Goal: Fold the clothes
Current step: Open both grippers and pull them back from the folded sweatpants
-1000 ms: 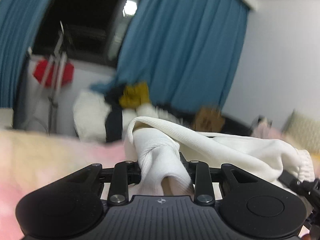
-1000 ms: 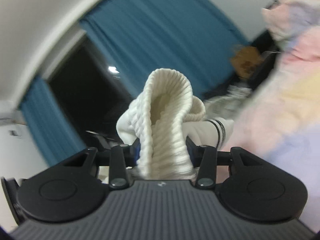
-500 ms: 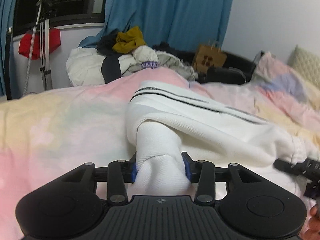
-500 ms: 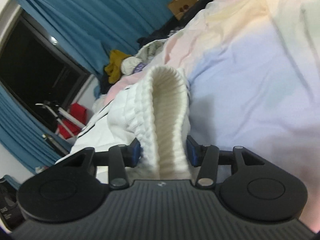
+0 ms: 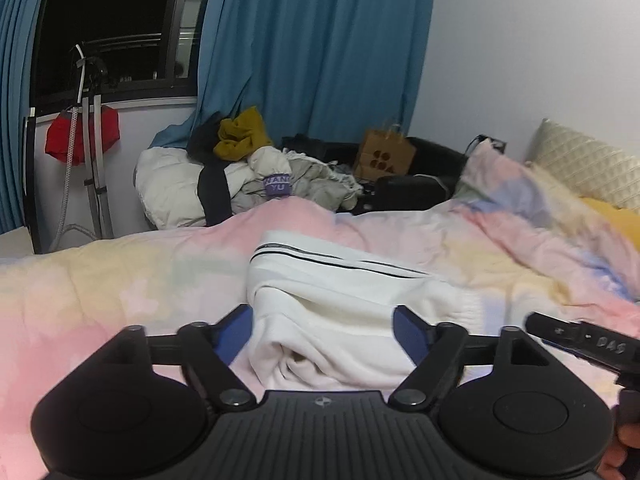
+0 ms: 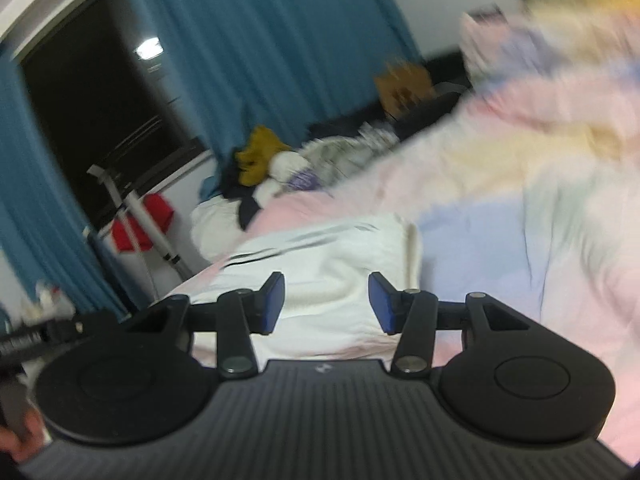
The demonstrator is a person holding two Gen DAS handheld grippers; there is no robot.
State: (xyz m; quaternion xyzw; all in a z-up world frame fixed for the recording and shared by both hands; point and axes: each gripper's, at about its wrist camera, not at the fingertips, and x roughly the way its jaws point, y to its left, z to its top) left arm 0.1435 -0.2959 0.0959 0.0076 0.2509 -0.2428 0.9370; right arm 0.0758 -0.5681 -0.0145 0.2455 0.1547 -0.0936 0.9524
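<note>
the white garment (image 5: pixel 340 308), clamped in both grippers half a second ago, is now released: the jaws of the left gripper (image 5: pixel 322 334) are spread wide on either side of the bunched near edge, and the jaws of the right gripper (image 6: pixel 326 304) are likewise apart with nothing between them. the garment is left lying folded on the pastel bedspread (image 5: pixel 120 288), its black-striped panel on top and facing the far side. from this, one fold is judged to be completed and laid down; a further fold or some smoothing may yet be needed, since the near edge looks rumpled. the left gripper is held low and level just behind the cloth. the right gripper is held slightly higher, tilted, its view blurred by motion.
</note>
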